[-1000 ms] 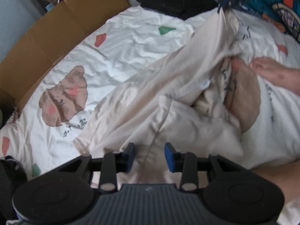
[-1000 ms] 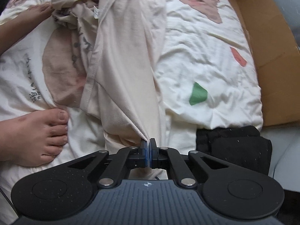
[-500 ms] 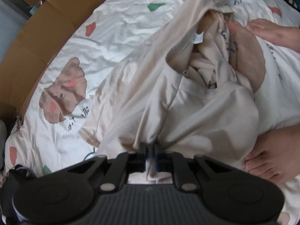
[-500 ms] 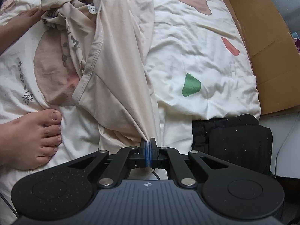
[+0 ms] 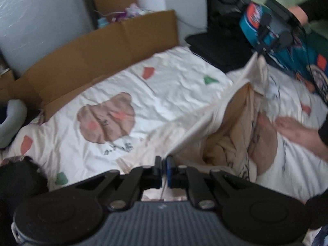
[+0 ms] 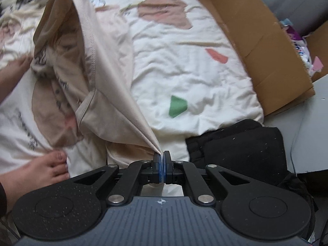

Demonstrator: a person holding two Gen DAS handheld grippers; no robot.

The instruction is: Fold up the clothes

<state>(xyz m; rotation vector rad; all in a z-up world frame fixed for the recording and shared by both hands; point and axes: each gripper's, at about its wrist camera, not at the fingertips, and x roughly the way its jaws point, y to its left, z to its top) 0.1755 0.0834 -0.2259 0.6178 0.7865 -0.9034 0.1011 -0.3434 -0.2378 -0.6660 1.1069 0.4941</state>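
A cream-beige garment (image 5: 207, 121) (image 6: 106, 67) hangs stretched between both grippers above a white printed bedsheet (image 5: 164, 86) (image 6: 184, 65). In the left wrist view my left gripper (image 5: 163, 165) is shut on one edge of the cloth, which runs taut up to my right gripper (image 5: 264, 50) at the far right. In the right wrist view my right gripper (image 6: 162, 160) is shut on a pinched corner of the same garment. The middle of the garment sags open, showing its inner side.
A person's bare feet (image 6: 34, 174) (image 5: 297, 135) rest on the sheet beside the garment. Flattened brown cardboard (image 5: 98, 49) (image 6: 256, 41) lines the bed's far edge. Folded black clothing (image 6: 235, 143) (image 5: 217, 45) lies off the sheet's end. A teal patterned cloth (image 5: 287, 57) lies at the right.
My left gripper closed on the garment's edge, then rose with it and tilted up, bringing the room into view. The right gripper also lifted, and the cloth is pulled taut between them.
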